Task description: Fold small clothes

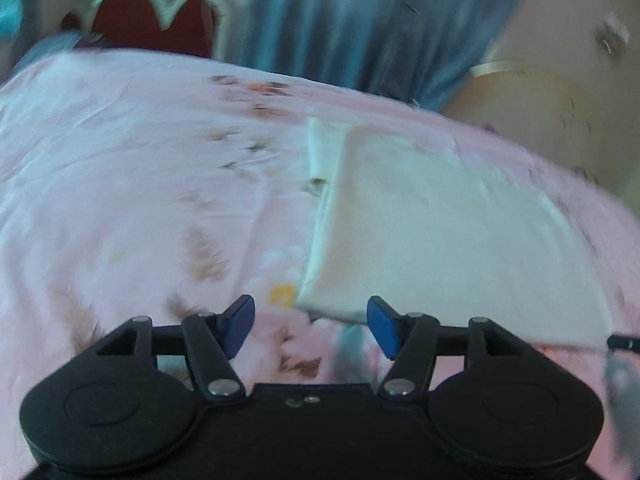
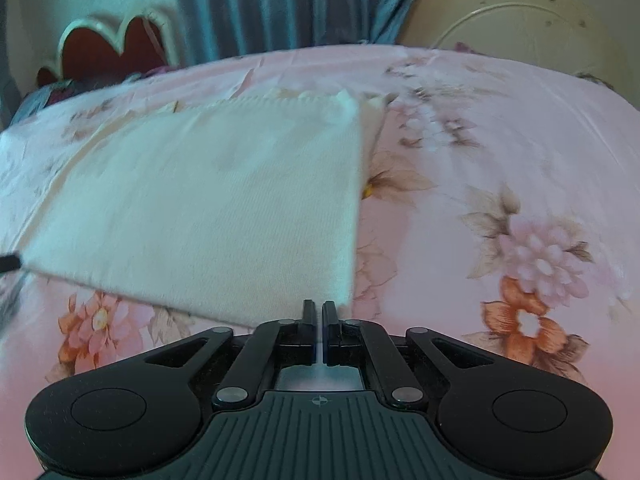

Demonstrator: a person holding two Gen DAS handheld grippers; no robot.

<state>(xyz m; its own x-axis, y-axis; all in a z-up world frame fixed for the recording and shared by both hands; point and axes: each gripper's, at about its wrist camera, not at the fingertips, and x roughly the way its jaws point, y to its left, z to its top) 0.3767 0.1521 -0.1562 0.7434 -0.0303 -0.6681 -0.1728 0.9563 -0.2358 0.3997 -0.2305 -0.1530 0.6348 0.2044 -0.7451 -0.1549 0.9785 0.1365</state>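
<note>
White cloth [image 1: 440,232] on a pink floral bed [image 1: 120,160], already folded over, one layer edge showing at left; likely one more fold left. Left hand-held gripper [image 1: 310,326] spread wide, empty, near the cloth's corner.

Right hand-held gripper [image 2: 319,312] pinched on the cloth [image 2: 208,208] corner. Blue curtain [image 2: 280,4], red headboard [image 2: 104,48] behind.

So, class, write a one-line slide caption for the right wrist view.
Right tool, shut, at the near corner of a folded white cloth on a pink flowered bedsheet.

No readable text, labels, brands or numbers in either view.
</note>
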